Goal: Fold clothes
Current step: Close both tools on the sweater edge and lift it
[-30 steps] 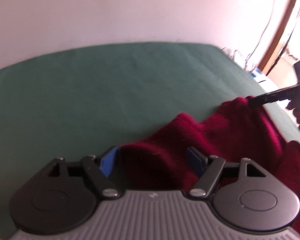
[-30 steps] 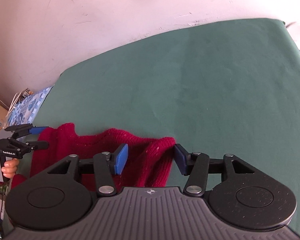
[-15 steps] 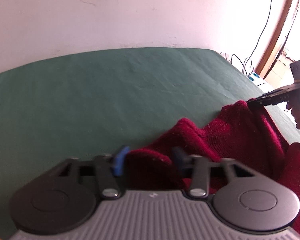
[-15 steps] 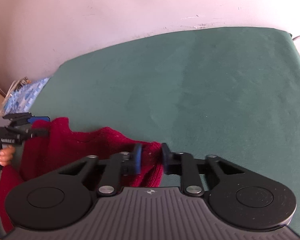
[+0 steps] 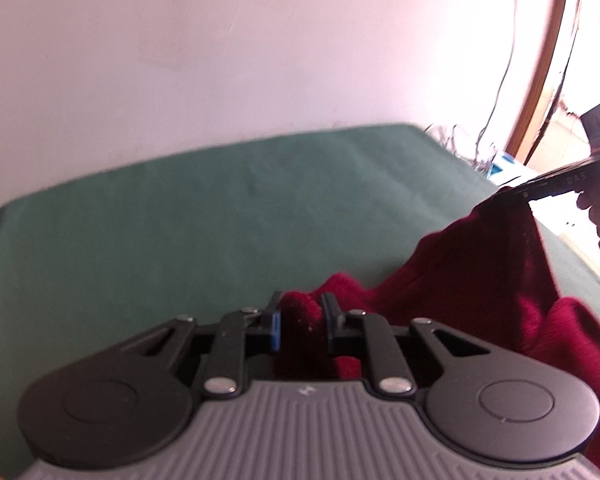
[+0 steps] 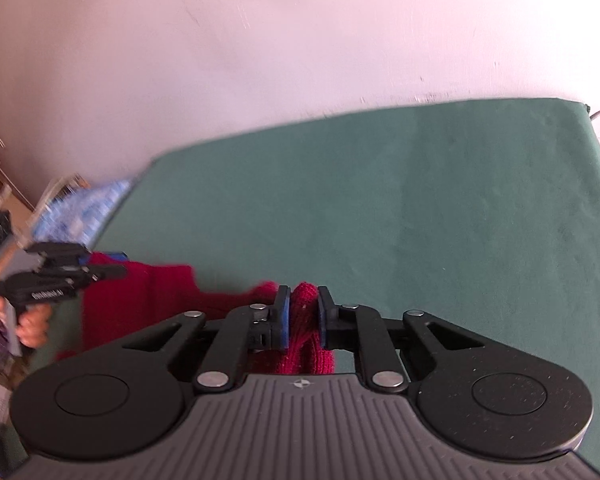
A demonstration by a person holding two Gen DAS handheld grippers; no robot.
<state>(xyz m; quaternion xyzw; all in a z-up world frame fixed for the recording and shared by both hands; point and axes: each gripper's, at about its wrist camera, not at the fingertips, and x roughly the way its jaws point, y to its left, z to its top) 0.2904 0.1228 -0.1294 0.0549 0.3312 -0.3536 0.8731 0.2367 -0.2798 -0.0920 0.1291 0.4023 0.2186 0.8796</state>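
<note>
Sweater [image 5: 472,276]: one dark red knitted garment, lifted at two points above the near part of the table [image 5: 204,216], its middle sagging between them and the lower part bunched at the right of the left wrist view. It is not laid flat and no crease shows, so I judge you are carrying or spreading it, not pressing a fold; the pictures fit either opening it out or bringing an edge over.

Table: one, covered in one green cloth, bare across the far side up to the pale wall [image 6: 260,60]. That free surface is the likely reason you hold the garment high and apart, to lay it without dragging.

Claws: two. Your left gripper [image 5: 300,322] is closed narrow on a fold of the knit. Your right gripper [image 6: 302,314] is likewise clamped on a ridge of the knit. Each view also shows the other tool at the picture's edge, pinching the far corner.

Hands: one [image 6: 34,322] seen on the left tool's handle; part of the other in the left wrist view.
</note>
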